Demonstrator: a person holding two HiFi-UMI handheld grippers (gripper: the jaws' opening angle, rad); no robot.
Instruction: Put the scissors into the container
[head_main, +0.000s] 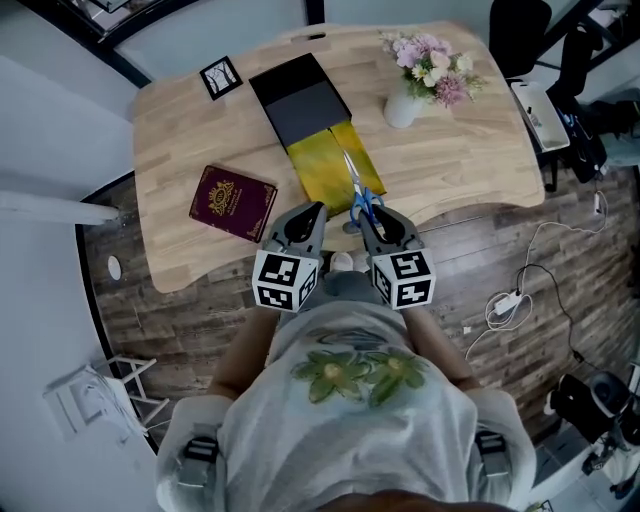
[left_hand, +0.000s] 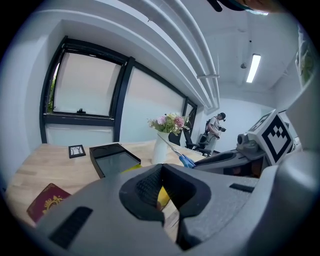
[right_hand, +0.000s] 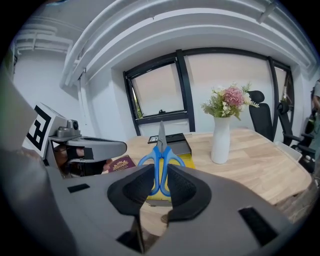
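A: Where are the scissors now?

B: In the right tool, just below centre of the head view. Its jaws pinch the blue loops from both sides. The closed blades point away from the person, over the yellow part of the container near the front edge of the surface.

A: And the left tool?

B: Just beside the right one, to its left. Its jaws are slightly spread with nothing in them.

A: How will the scissors handle?

B: I'd say light and stiff, being steel blades on hard plastic loops. Nothing will bend. The plastic looks smooth, so it could slide on the pads. The blades also reach well beyond the grip, so they may swing down if the pinch loosens.

A: Is the hold in a good place?

B: It is fair. Gripping the loops keeps the pads off the edges and keeps the blades shut. A hold nearer the pivot would probably balance better, but there is less to grip there.

A: Anything fragile?

B: Not the scissors. The tip is sharp, though, so it should probably go in low and flat. The black part of the container has a raised rim and a sunken floor, and I can't tell which part is meant to take the scissors.
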